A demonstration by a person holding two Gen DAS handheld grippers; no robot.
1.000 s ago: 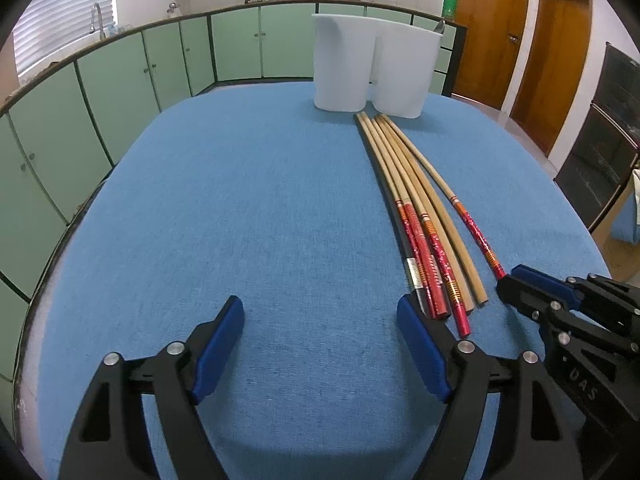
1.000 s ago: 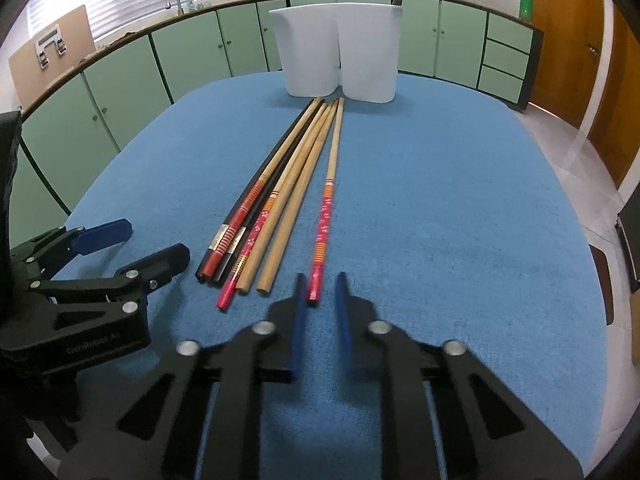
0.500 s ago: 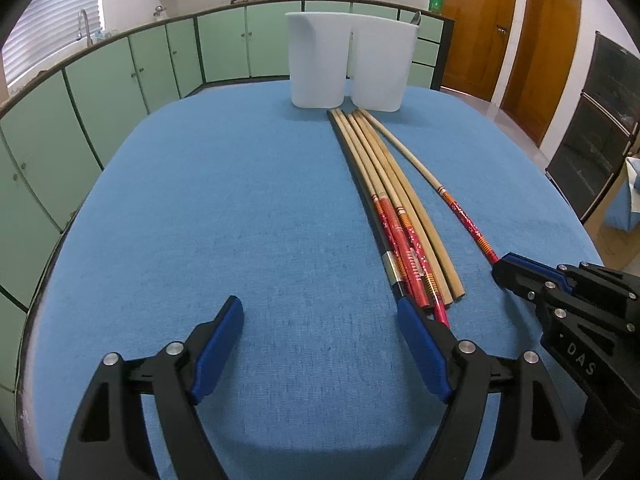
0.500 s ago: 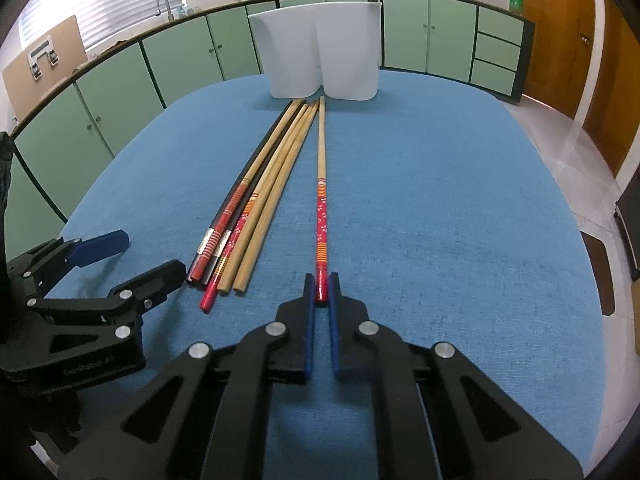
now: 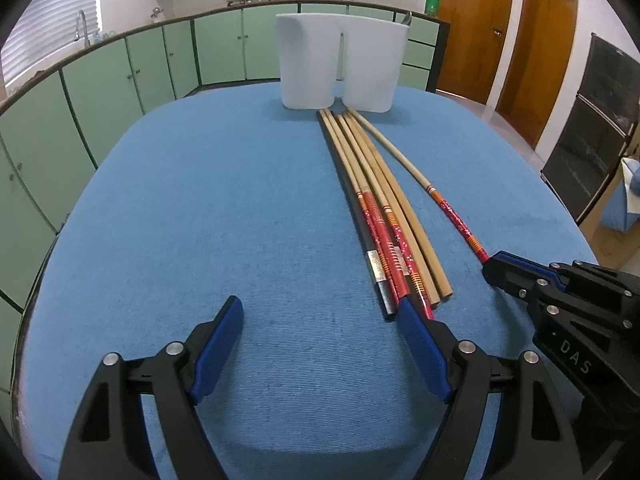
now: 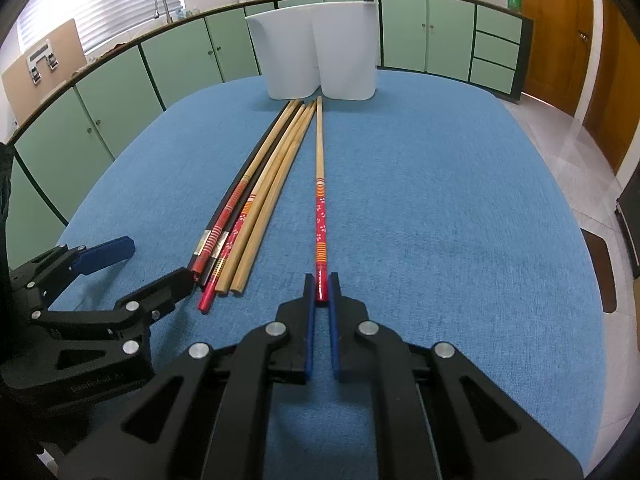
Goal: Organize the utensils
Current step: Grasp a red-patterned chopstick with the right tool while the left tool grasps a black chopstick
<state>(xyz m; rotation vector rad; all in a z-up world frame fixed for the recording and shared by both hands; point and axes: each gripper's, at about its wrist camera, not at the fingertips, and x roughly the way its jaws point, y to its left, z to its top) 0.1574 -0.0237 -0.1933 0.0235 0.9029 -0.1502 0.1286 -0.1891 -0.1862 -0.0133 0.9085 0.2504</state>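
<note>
Blue woven cloth [image 5: 200, 220] is covering the rounded table, fine ribbed texture. A white plastic two-lobed utensil holder [image 6: 320, 56] is standing at the far end; a dark pointed tip is poking above its right rim, possibly a utensil, too small to tell.

Right gripper [image 6: 320, 292] is pinching the red painted end of a single chopstick [image 6: 319, 184]: a thin round bamboo stick, plain tan far half, red floral near half with orange bands. The blue pads are pressing on both sides of its tip, and the stick is running straight away from the jaws to the holder's foot.

A bundle of chopsticks [image 6: 256, 200] is lying just left of it, sticks touching each other: plain tan bamboo, red-patterned ones and a black one with a silver band.

Left gripper [image 5: 320, 320] is hovering spread wide, nothing between its blue pads; its right finger [image 5: 420, 340] is sitting right at the bundle's near ends [image 5: 400, 272], contact unclear.
</note>
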